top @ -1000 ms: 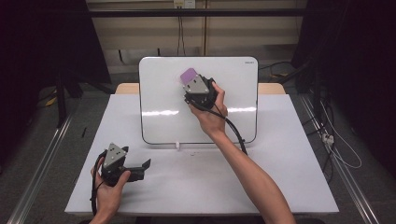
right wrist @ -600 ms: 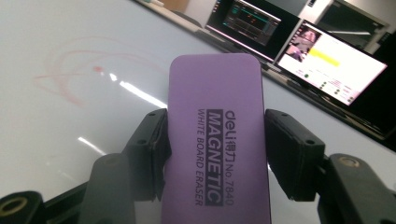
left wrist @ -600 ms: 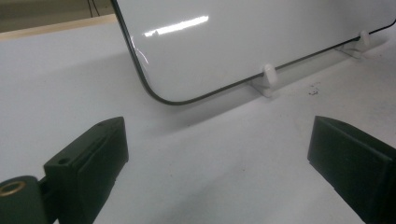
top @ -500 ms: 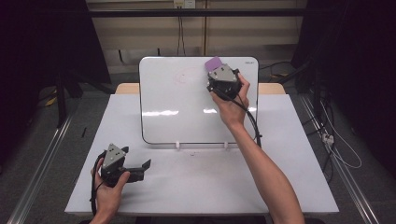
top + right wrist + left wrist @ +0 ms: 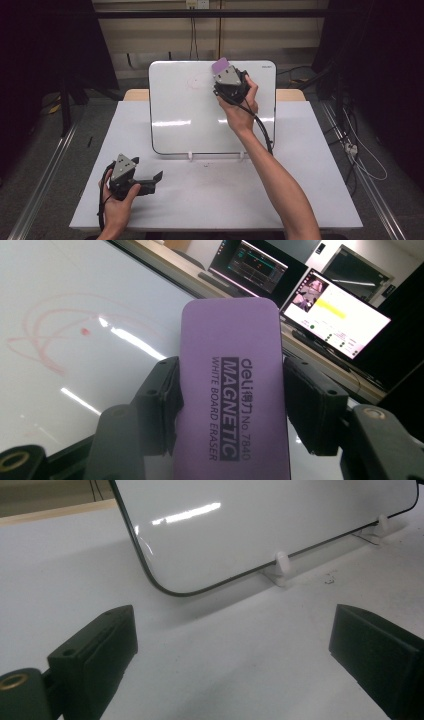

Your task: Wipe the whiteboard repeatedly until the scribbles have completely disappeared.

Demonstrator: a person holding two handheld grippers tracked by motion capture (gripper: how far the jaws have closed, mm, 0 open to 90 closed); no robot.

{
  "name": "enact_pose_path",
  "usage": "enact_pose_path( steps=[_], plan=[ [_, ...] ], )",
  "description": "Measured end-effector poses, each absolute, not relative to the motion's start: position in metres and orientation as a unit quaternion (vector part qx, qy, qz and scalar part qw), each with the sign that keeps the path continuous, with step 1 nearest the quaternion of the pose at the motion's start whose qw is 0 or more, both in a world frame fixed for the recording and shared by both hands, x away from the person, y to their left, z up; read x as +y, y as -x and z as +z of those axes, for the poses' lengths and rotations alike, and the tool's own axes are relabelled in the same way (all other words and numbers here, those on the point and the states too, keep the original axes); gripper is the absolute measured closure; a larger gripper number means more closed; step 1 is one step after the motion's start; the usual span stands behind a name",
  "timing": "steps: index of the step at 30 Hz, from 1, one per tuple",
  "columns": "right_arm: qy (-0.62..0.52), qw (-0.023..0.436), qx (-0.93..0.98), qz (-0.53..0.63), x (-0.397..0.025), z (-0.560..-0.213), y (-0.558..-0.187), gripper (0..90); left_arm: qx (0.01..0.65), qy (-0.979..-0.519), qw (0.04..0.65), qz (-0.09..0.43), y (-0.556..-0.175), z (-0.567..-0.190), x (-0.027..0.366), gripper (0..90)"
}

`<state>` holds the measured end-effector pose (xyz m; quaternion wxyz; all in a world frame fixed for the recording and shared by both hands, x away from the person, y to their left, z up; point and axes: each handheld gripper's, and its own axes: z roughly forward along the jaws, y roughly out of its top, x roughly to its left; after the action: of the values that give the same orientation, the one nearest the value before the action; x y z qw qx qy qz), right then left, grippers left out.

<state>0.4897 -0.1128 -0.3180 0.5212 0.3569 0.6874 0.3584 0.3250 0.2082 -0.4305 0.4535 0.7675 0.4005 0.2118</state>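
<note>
Eraser [image 5: 220, 65] at board [image 5: 175, 115] top edge, upper centre; right claw [image 5: 226, 75] clamps it. Left claw [image 5: 152, 181] wide open, nothing held, on table [image 5: 300, 165] lower left.

The place reads as a lab or recording studio: black curtains [image 5: 45, 45] flank a white bench [image 5: 215, 195], metal floor rails [image 5: 42, 185] and loose cables [image 5: 360, 155] run beside it, and lit computer monitors [image 5: 335, 320] stand behind.

High view overhead, gripper views close — whiteboard [image 5: 180, 115] shared
</note>
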Motion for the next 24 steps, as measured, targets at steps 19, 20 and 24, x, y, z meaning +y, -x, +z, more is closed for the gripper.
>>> enact_pose_path(
  steps=[19,20,24],
  plan=[
    [-0.292,0.488,0.736,0.367,-0.072,-0.340,-0.473,42.1,0.400,-0.768,0.453,0.212,-0.324,-0.431,0.209,5.1],
    [-0.299,0.489,0.731,0.370,-0.076,-0.336,-0.476,42.1,0.398,-0.769,0.453,0.214,-0.324,-0.431,0.209,5.1],
    [-0.332,0.508,0.707,0.364,-0.100,-0.318,-0.490,42.1,0.403,-0.766,0.453,0.212,-0.324,-0.431,0.211,5.1]
  ],
)
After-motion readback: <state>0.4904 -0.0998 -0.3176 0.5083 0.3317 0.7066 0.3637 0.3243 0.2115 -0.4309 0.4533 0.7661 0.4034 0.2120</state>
